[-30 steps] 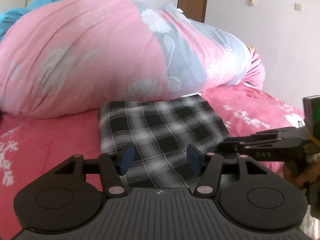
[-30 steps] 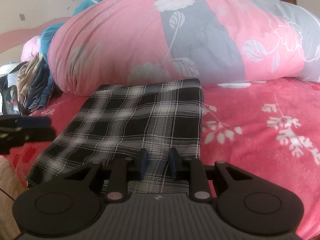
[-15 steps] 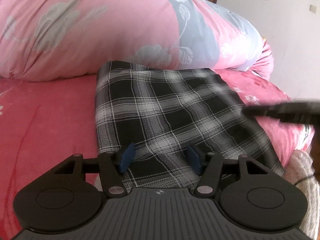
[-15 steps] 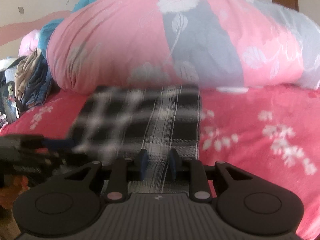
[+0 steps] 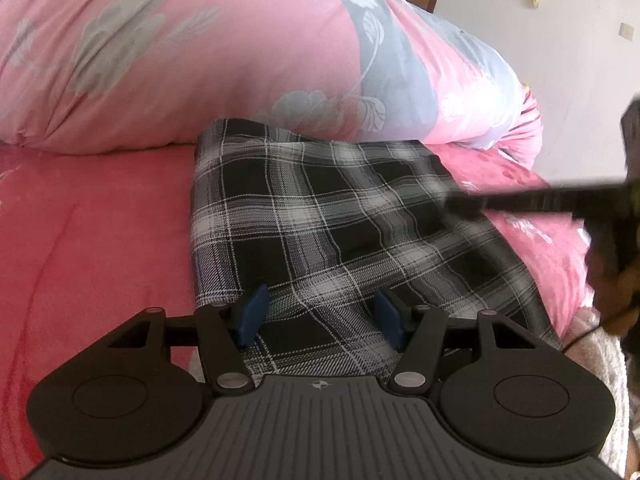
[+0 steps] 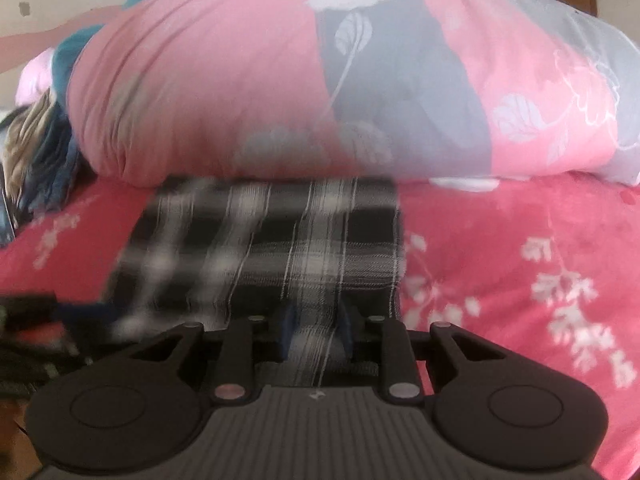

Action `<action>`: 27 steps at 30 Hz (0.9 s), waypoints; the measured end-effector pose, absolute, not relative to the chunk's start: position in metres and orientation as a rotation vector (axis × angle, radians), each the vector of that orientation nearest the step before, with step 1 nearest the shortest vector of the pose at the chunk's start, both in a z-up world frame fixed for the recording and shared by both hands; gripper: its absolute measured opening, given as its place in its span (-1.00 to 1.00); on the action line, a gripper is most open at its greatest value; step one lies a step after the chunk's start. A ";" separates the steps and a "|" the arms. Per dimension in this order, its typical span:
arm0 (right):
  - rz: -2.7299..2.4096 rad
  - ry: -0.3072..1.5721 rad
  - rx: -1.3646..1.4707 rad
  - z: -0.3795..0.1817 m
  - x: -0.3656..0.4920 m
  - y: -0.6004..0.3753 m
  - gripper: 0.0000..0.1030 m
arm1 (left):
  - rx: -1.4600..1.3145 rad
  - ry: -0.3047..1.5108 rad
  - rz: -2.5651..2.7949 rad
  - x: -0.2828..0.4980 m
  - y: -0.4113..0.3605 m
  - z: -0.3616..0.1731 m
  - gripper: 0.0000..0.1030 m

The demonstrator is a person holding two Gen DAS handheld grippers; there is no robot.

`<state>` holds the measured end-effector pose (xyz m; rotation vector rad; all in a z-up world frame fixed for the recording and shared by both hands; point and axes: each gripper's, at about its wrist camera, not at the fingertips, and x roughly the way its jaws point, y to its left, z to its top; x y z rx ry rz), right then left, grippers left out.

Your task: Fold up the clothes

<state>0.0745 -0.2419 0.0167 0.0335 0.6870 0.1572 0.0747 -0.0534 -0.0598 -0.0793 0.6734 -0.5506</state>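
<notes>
The plaid garment (image 5: pixel 332 236) lies folded flat on the pink bedspread (image 5: pixel 92 240), its far edge tucked against the big flowered duvet (image 5: pixel 180 48). The left gripper (image 5: pixel 320 314) hovers over the garment's near edge, jaws wide with nothing between them. The right gripper (image 6: pixel 316 336) sits at the garment's near right corner, jaws narrow, pinching a fold of plaid cloth. Left of the duvet, a heap of clothes (image 6: pixel 36 168).

A big rolled pink-and-grey floral quilt (image 5: pixel 248 52) blocks the whole top of both frames, pressed against the far edge of the black-and-white plaid folded cloth (image 5: pixel 336 236). Bare pink floral bedsheet (image 6: pixel 520 264) lies open at right; a heap of crumpled clothes (image 6: pixel 36 168) crowds the left edge.
</notes>
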 end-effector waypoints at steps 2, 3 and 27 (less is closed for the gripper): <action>0.149 0.631 0.020 0.030 0.081 -0.242 -0.50 | -0.079 0.673 -0.547 0.075 -0.056 -0.059 0.16; 0.144 0.611 0.023 0.034 0.086 -0.243 -0.50 | -0.078 0.672 -0.545 0.075 -0.056 -0.059 0.16; 0.106 0.796 0.087 -0.017 0.166 -0.250 -0.41 | -0.065 0.754 -0.520 0.082 -0.064 -0.048 0.26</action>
